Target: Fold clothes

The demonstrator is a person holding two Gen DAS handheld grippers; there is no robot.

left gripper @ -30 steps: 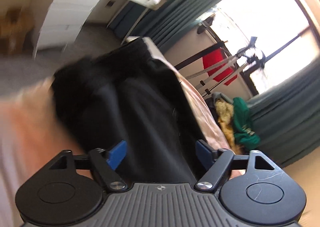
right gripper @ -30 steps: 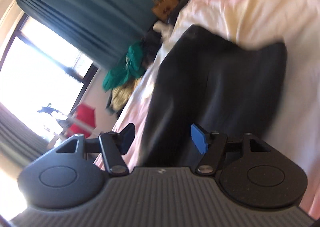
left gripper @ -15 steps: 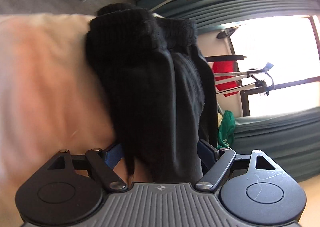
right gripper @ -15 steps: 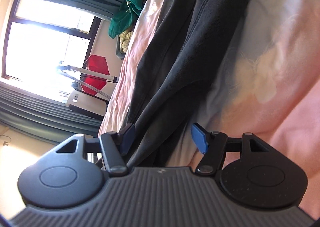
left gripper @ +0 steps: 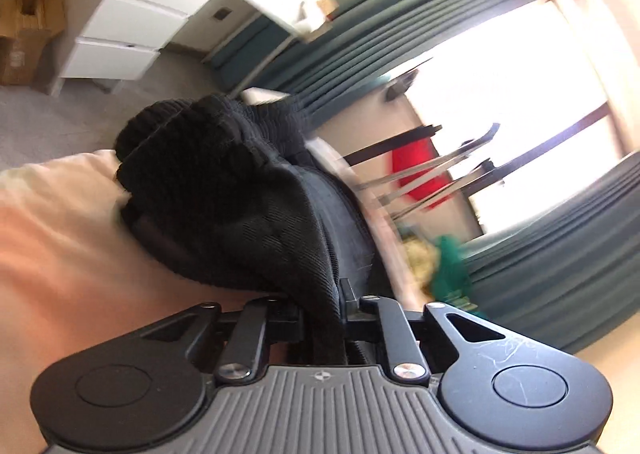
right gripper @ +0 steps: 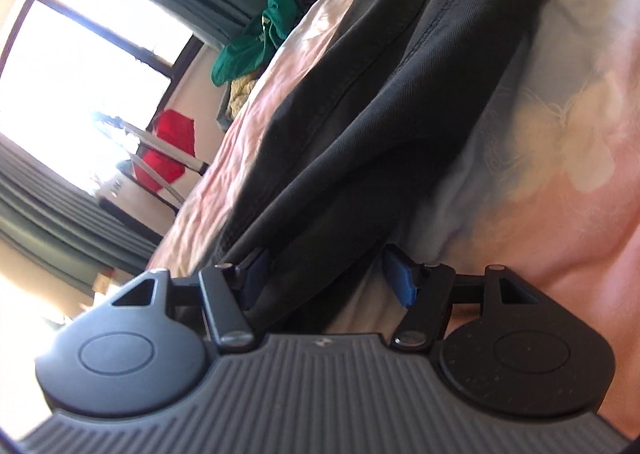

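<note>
A black garment with a ribbed waistband lies bunched on the pink floral bedspread. In the left wrist view my left gripper is shut on a fold of this black cloth, which rises straight out from between the fingers. In the right wrist view the same black garment stretches away along the bedspread. My right gripper is open, with the garment's near edge lying between its blue pads; the left pad is partly hidden by cloth.
A white drawer unit and cardboard boxes stand on the carpet beyond the bed. A drying rack with a red cloth is by the bright window. A green garment pile sits at the bed's far end, with teal curtains behind.
My left gripper has closed on the black garment's fold; its fingers were apart before. My right gripper stays open and has dropped lower, close against the garment's edge.
</note>
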